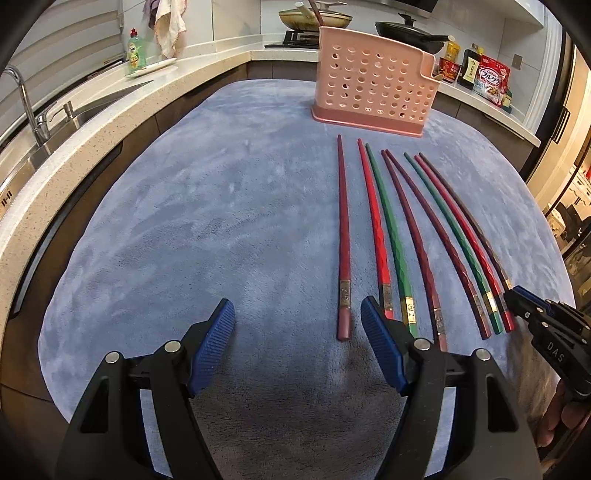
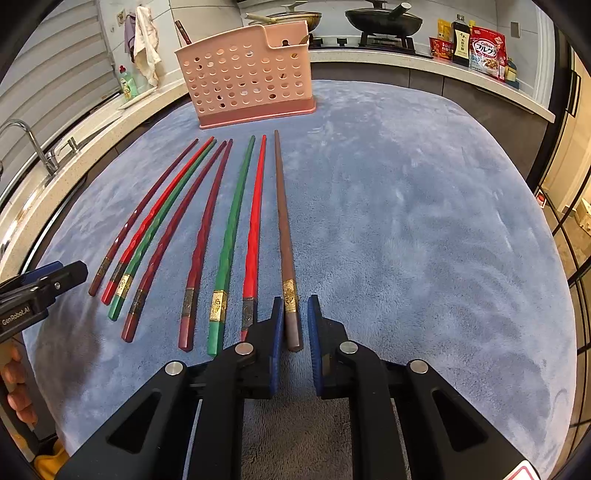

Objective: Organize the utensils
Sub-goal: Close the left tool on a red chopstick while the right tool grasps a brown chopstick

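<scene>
Fingers (image 2: 276, 332) of the right gripper (image 2: 295, 325) nearly together around the brown chopstick (image 2: 283, 221) — tip toward the pink holder (image 2: 243, 77).

A blue-grey plush cloth (image 2: 406, 221) covers the surface in the middle of a kitchen. A pale speckled counter (image 1: 92, 122) wraps around it. To the left, a steel sink (image 1: 33, 155) is set into the counter, with a curved chrome tap (image 1: 22, 96) over it. Farther back stand a green dish soap bottle (image 1: 136, 51) and a hanging cream towel (image 1: 170, 26). On the stove at the back sit a light-coloured pan (image 1: 314, 18) and a black wok (image 2: 384, 20). To the right stand a dark sauce bottle (image 2: 460, 40) and a red cereal bag (image 2: 487, 51).
</scene>
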